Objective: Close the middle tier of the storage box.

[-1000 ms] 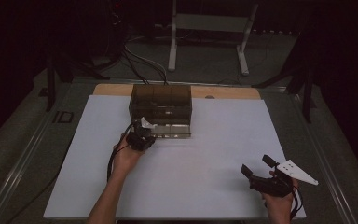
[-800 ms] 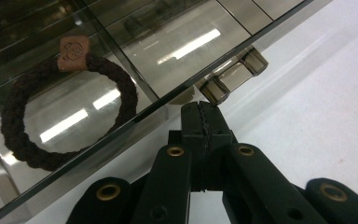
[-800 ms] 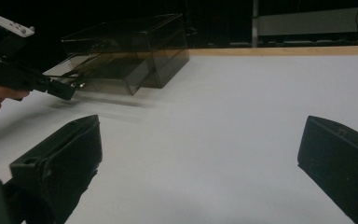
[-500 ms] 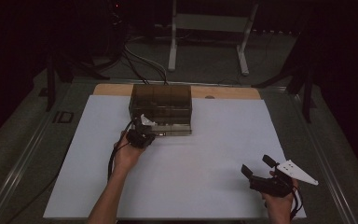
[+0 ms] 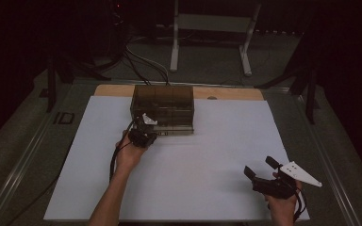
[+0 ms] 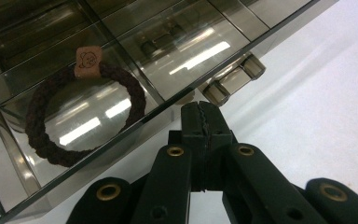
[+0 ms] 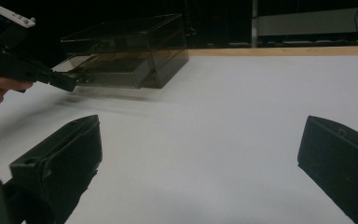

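1. White table sheet (image 5: 207,165): spread under both tongs, with a wooden strip (image 5: 226,92) along its far edge, beyond the box.
2. Smoked see-through drawer box (image 5: 162,109): straight ahead of the left tongs (image 5: 146,126), far off to the front-left of the right tongs (image 5: 260,170). No brand, label or readable writing on box or sheet.
3. Inside the box, seen in the left gripper view: shallow drawers with clear fronts; in the compartment up and left of the left tips, a dark braided hair tie (image 6: 81,116), lying flat as a ring.
4. On the tie's top edge: a small tan tag (image 6: 88,60) with a tiny embossed figure, too small to read as writing.
5. Drawer handle (image 6: 235,79): a clear tab with two stubs, just above and slightly right of the left tips; whether touching, cannot tell.
6. Left tongs: pressed fully together, nothing visibly clamped between them, tips at the lower front edge of the box.
7. Right tongs: spread wide apart, nothing between them, held low over bare sheet, well apart from the box.
8. Against the earlier frames: no shift seen in either hand, the box or the tie.
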Tool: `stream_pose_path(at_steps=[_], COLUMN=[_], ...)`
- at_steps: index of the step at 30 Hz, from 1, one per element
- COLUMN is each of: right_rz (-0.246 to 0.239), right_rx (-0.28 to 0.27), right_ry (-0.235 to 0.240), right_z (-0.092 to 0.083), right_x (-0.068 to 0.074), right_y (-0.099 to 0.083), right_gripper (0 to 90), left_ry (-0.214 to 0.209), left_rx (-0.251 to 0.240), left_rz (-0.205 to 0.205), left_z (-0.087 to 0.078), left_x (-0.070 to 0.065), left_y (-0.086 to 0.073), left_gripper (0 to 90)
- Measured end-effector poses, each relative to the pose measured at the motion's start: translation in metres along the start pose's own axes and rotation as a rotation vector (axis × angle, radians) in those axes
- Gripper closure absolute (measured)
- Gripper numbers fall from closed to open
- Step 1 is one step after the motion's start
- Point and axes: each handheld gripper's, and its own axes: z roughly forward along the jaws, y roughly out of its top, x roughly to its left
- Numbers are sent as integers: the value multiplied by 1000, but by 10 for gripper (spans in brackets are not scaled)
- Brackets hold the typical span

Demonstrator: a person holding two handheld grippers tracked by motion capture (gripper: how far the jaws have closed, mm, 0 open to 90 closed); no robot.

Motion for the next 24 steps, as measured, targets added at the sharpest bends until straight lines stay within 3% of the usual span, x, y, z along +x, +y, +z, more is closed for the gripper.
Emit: stream_pose_path(at_steps=[24], right_rz=[1], right_rx=[0], right_ry=[-1], right_z=[0], right_x=[0], right_y=[0], right_gripper=[0], left_ry=[17], left_rx=[3], left_rz=[-23], left_z=[1], left_x=[7], left_y=[4], left_gripper=[900])
